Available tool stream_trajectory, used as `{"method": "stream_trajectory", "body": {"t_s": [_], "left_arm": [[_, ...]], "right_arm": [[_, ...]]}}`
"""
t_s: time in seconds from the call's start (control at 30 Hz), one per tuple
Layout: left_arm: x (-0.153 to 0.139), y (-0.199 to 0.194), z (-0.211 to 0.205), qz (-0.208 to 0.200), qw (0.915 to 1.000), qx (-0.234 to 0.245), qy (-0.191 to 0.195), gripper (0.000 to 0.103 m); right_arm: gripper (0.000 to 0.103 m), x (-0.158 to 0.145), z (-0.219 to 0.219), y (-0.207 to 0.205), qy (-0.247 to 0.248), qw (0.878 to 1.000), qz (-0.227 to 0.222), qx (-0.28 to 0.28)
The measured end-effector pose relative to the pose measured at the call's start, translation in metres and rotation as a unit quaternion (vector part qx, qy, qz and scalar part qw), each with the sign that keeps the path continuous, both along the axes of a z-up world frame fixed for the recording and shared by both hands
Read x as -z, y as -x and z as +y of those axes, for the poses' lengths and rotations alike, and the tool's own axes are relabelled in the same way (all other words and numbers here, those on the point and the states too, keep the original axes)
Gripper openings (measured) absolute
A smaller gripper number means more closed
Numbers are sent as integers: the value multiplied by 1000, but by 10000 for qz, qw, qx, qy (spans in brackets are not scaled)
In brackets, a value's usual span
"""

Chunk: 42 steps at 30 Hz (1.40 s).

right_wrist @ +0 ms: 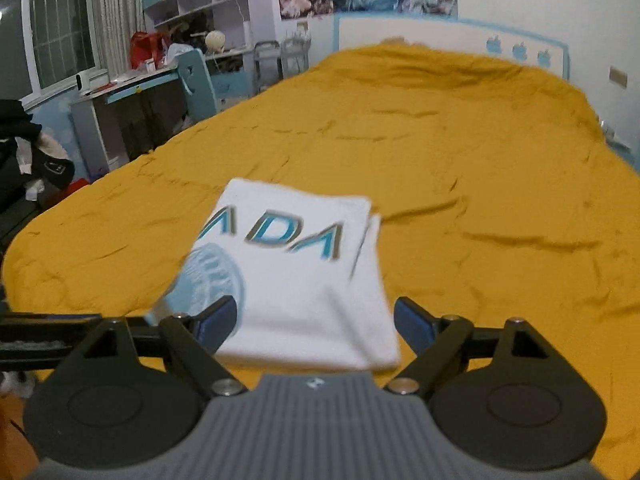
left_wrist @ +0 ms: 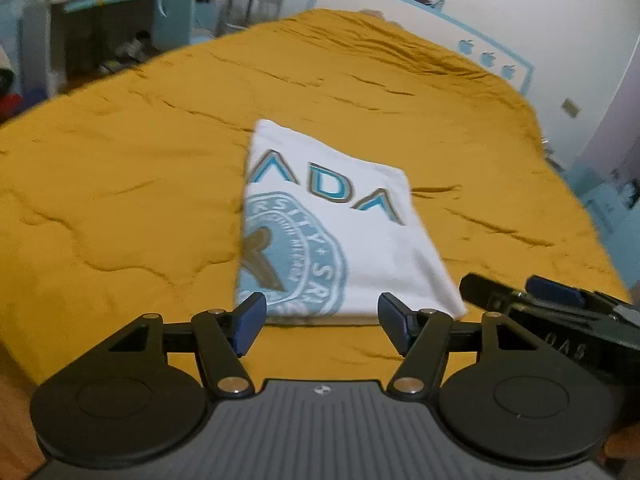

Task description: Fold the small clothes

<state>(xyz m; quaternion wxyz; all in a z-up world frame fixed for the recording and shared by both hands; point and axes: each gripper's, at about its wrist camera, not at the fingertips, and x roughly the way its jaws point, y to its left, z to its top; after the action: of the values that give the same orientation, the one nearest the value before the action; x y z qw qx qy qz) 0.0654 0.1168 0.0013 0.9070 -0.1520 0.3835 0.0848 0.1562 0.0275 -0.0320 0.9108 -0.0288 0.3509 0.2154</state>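
White folded shirt [left_wrist: 360, 248]: big blue letters "ADA", cut off at fold; round blue seal beneath reads partly "RSITY", rest too blurred to read

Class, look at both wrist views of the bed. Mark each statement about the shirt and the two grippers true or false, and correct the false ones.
1. The white shirt lies folded on a mustard bedspread. True.
2. The left gripper is clamped on the shirt. False: its jaws stand open, holding nothing.
3. The shirt's print is red. False: it is blue with tan edging.
4. The right gripper has open jaws. True.
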Motion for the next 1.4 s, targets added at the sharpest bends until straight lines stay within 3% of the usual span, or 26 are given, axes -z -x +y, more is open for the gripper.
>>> {"method": "stream_trajectory", "body": {"t_s": [0.1,0.33,1.4], "left_arm": [[-5,9,-9,56,9994,-167,-284,75],[-8,17,-16,188,9983,-245,-486,76],[-2,17,-23,336,9987,-251,-305,73]], "right_arm": [[82,1,5,9,-43,9998,203,45],[82,2,5,22,26,9993,294,225],[82,4,-7,21,90,9979,478,418]]}}
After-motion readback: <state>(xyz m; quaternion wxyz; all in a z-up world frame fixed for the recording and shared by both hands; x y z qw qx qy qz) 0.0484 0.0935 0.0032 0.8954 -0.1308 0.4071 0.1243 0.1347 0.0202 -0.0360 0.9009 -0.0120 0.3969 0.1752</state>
